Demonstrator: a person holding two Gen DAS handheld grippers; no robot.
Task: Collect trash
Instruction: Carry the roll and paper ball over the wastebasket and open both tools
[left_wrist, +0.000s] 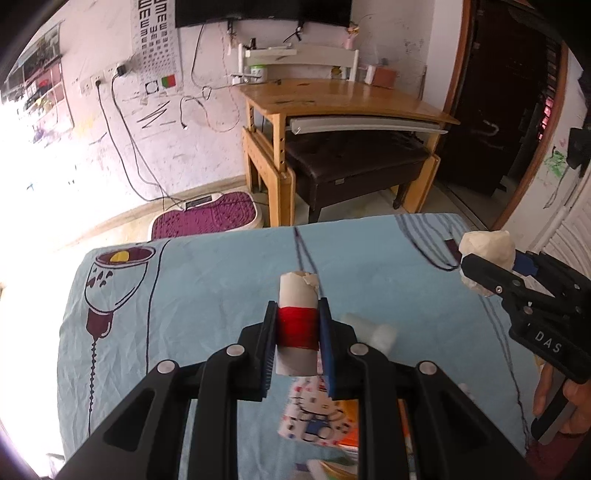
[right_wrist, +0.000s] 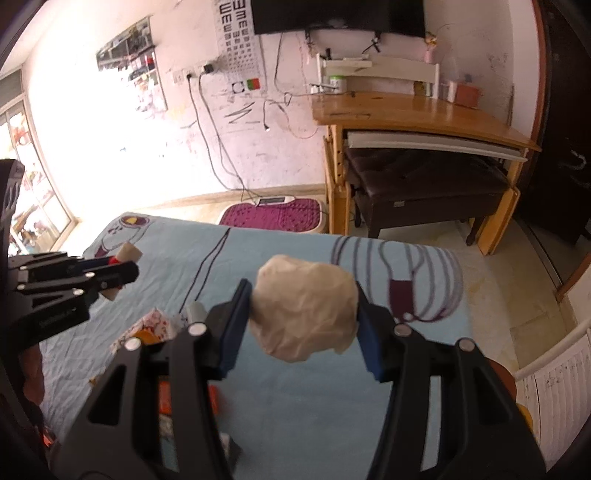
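My left gripper is shut on a cardboard tube wound with red thread and holds it above the blue cloth-covered table. My right gripper is shut on a crumpled white paper ball, also held above the table. The right gripper with its ball shows at the right of the left wrist view. The left gripper with its tube shows at the left of the right wrist view. A small white scrap lies on the cloth under the left gripper.
A Hello Kitty printed wrapper and orange packaging lie on the near part of the cloth. A wooden desk with a dark bench stands beyond the table. A purple mat lies on the floor.
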